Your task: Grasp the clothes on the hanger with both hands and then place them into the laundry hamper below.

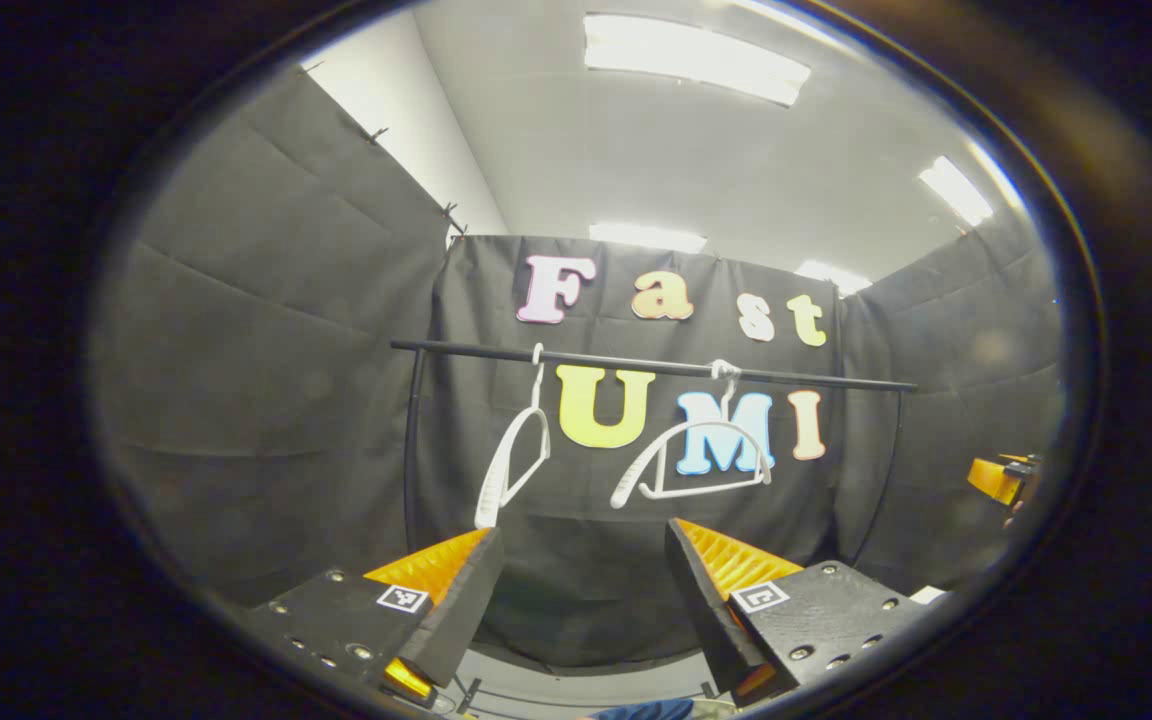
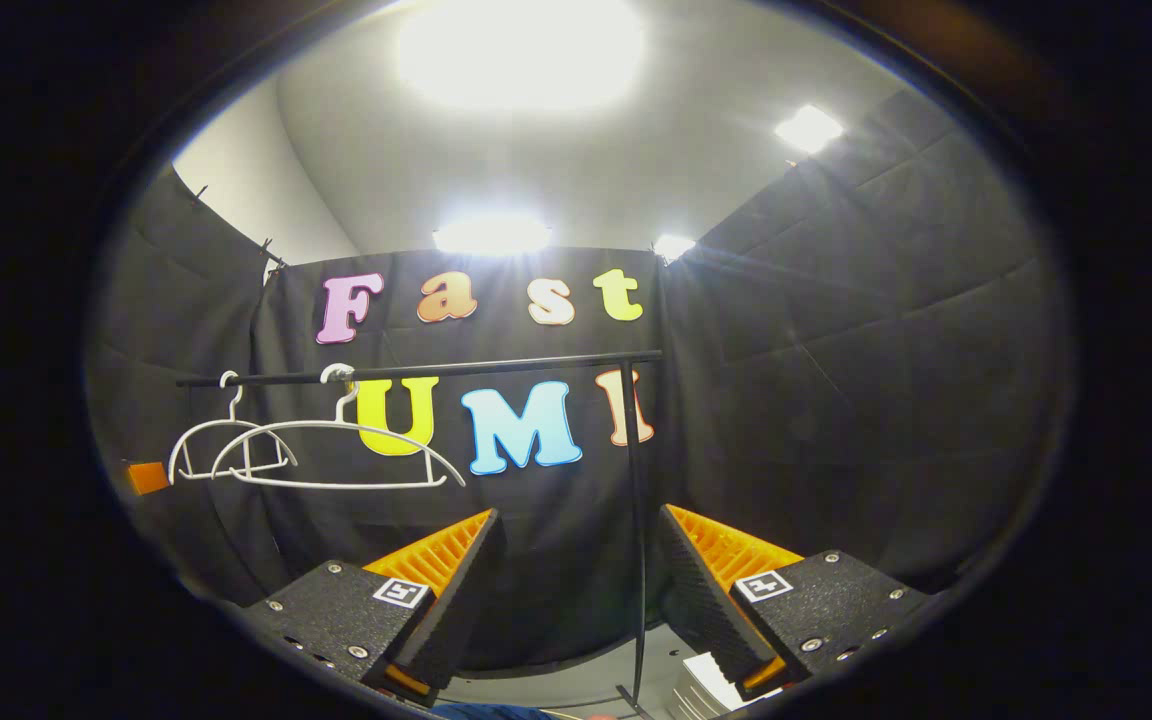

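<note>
Hangers: two white hangers (image 1: 516,460) (image 1: 696,460) hang bare on the black rail (image 1: 636,364). Blue cloth (image 1: 636,711), possibly the clothes, at the bottom edge. Left gripper (image 1: 584,580) and right gripper (image 2: 581,565): jaws wide, empty. Right gripper view shows the rail's upright post (image 2: 633,520).

2 bare hangers (image 1: 693,456) on rail (image 1: 651,366).

Two white plastic clothes hangers hang bare by their hooks from a thin black horizontal rail. In the left gripper view, the left-hand white hanger (image 1: 511,455) is turned nearly edge-on, and the right-hand white hanger (image 1: 693,455) faces broadside, well apart from it. In the right gripper view, the nearer hanger (image 2: 341,450) partly overlaps the farther hanger (image 2: 226,445).
</note>
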`<state>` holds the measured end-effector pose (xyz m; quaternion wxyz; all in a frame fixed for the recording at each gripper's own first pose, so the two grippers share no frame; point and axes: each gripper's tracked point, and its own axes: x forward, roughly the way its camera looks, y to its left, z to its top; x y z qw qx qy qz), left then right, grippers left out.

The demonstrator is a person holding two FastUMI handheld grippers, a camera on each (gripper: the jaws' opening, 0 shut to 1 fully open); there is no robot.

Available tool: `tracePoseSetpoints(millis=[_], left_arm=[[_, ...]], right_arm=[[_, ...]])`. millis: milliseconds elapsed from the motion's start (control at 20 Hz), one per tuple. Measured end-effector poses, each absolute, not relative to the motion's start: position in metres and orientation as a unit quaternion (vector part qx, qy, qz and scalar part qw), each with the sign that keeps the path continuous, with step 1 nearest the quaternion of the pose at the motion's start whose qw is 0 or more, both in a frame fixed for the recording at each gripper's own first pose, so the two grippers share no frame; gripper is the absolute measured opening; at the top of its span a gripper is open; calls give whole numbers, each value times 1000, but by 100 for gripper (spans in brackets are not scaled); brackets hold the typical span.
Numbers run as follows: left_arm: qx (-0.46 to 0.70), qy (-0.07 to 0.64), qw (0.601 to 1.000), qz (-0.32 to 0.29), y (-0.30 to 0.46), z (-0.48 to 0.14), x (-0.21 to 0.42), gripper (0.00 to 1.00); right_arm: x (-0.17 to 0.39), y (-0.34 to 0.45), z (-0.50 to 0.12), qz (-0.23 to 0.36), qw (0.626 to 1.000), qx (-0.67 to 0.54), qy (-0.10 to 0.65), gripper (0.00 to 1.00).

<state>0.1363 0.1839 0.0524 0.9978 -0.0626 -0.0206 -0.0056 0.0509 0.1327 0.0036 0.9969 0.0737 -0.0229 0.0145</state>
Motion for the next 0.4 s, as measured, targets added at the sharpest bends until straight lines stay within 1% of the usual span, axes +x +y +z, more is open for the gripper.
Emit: tracePoseSetpoints(millis=[200,400], left_arm=[[-66,-28,997,-2,189,37,125,96],[-74,-36,997,-3,200,26,113,96]], right_arm=[[60,132,-4,18,996,85,-4,95],[62,134,0,9,997,79,6,95]])
